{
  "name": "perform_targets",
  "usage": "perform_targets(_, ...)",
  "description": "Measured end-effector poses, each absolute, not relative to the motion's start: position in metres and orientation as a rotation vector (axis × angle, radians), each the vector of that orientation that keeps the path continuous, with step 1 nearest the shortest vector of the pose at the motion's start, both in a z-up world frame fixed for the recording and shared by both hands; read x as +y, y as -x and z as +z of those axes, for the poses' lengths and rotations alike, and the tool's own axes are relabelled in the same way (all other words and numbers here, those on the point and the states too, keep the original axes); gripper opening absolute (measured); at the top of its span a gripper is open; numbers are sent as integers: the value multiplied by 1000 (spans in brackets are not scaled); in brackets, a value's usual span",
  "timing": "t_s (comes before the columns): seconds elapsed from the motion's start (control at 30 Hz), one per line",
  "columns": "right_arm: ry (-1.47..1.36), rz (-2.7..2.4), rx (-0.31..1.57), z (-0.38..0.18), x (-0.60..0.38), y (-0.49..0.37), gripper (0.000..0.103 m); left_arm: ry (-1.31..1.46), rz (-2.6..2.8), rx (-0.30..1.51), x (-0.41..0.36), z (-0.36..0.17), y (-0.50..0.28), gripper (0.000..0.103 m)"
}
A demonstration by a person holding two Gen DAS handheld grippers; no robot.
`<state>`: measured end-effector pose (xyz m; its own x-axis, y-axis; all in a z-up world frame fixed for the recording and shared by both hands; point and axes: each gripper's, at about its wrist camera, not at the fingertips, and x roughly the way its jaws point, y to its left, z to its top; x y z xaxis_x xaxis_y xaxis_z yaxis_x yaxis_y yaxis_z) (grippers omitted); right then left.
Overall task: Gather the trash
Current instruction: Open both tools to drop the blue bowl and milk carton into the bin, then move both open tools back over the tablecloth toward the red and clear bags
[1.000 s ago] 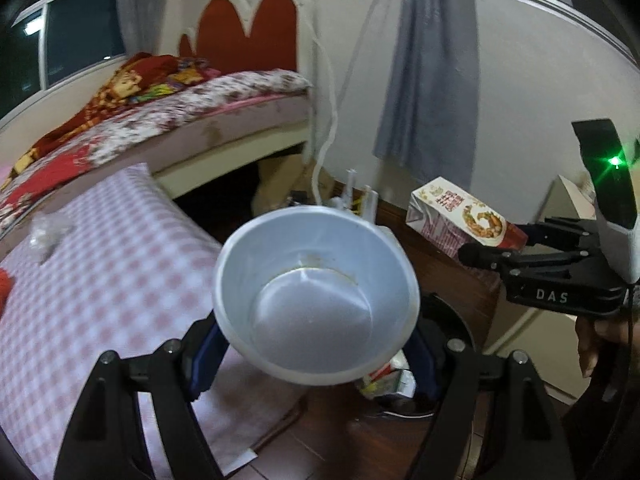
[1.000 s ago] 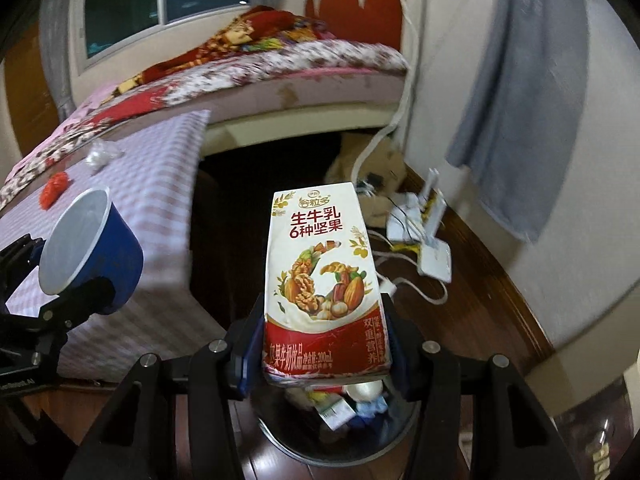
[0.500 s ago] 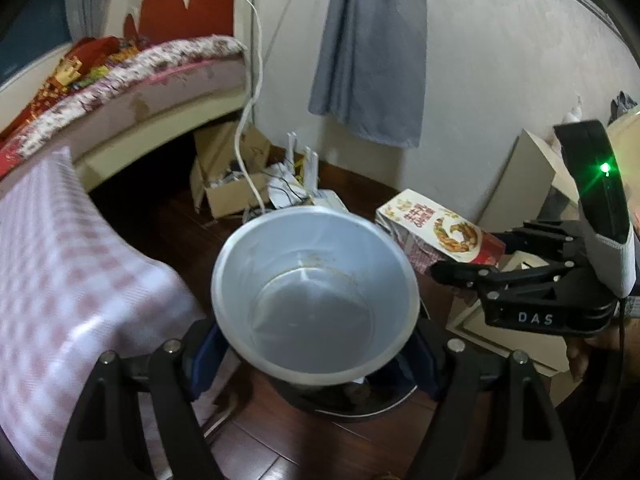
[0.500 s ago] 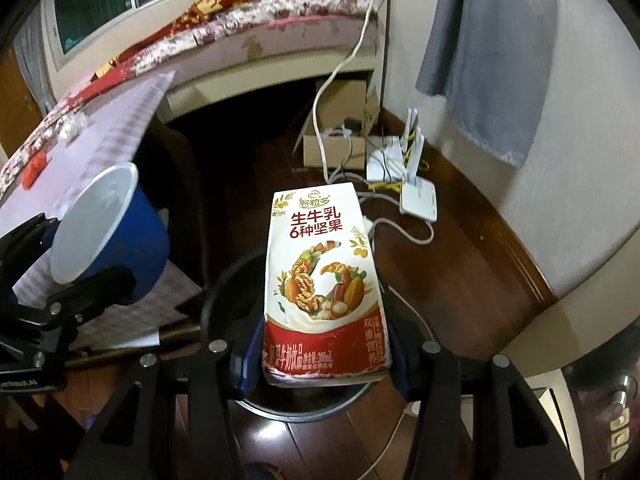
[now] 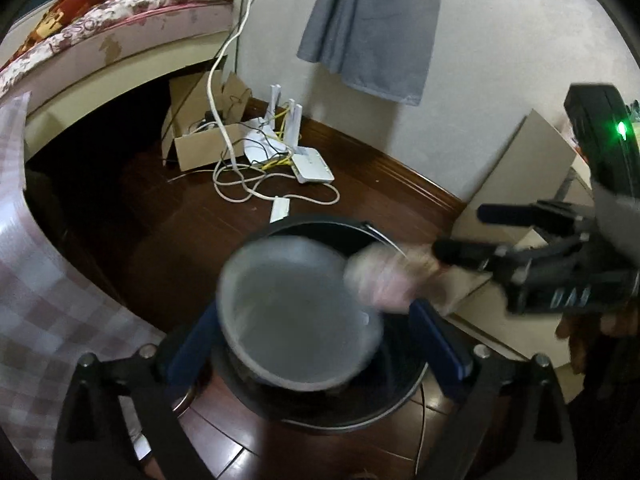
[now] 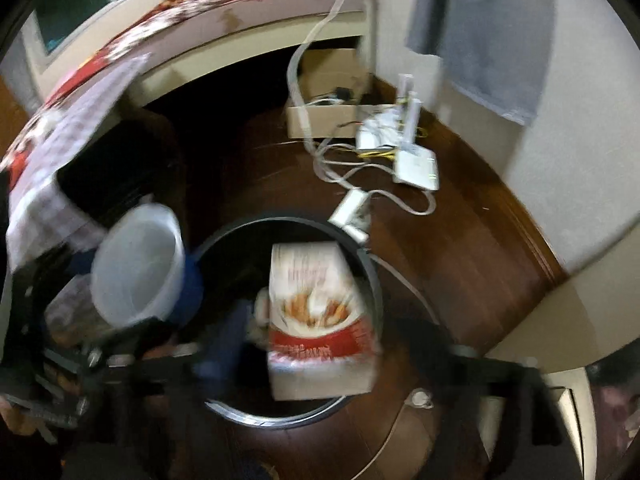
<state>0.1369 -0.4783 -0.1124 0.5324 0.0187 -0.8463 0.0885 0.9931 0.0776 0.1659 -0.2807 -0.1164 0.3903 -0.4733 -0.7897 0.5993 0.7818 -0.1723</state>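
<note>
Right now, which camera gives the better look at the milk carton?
The right wrist view: the milk carton faces the camera over the black bin, its white and red front visible though blurred. The left wrist view shows only a pale smear beside the paper cup.

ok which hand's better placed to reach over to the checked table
Left, probably: the checked tablecloth hangs beside the left gripper; the right gripper is across the bin. Both jaws have just been opening, cup and carton between them.
</note>
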Motion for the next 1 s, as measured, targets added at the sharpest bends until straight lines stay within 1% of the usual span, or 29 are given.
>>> perform_targets(0.07,-128,-60,997,-108,-484,-138,86,-156,-667,960,-281,-120,-167,95)
perform_targets(0.13,-144,-80,996,-107,-490,-139,86,-160,-648,957,-281,-122,-168,98)
perform_targets(0.17,-148,-89,998,-107,-491,-139,90,-160,-643,954,-280,-122,-168,99)
perform_targets(0.2,-145,-98,999,-107,-491,-139,100,-161,-635,948,-279,-121,-169,99)
perform_targets(0.23,-139,-103,999,-107,-490,-140,102,-164,-631,944,-279,-121,-170,99)
perform_targets(0.83,-53,-116,999,-101,-475,-132,102,-189,-577,888,-271,-104,-165,101)
perform_targets(1.0,-34,-114,973,-93,-470,-126,102,-187,-557,874,-267,-97,-160,102)
